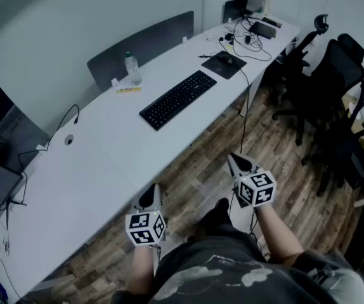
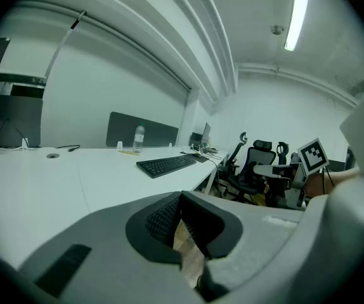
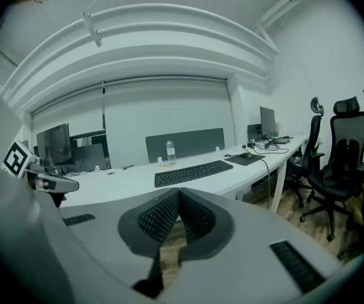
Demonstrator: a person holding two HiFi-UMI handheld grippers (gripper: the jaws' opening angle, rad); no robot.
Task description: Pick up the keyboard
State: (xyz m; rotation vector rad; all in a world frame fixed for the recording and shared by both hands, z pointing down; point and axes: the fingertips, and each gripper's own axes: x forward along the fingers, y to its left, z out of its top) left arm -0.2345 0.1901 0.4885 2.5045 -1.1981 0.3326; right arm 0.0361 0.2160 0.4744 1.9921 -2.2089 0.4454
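A person's left gripper and right gripper hang closed and empty above the floor, well short of the black keyboard on the white desk, where a one-sided pinch could tip it or let it slip.

A white bench runs from lower left to upper right, carrying a water bottle and, further right, a dark mouse pad. Black office chairs stand at the right on wooden floor.
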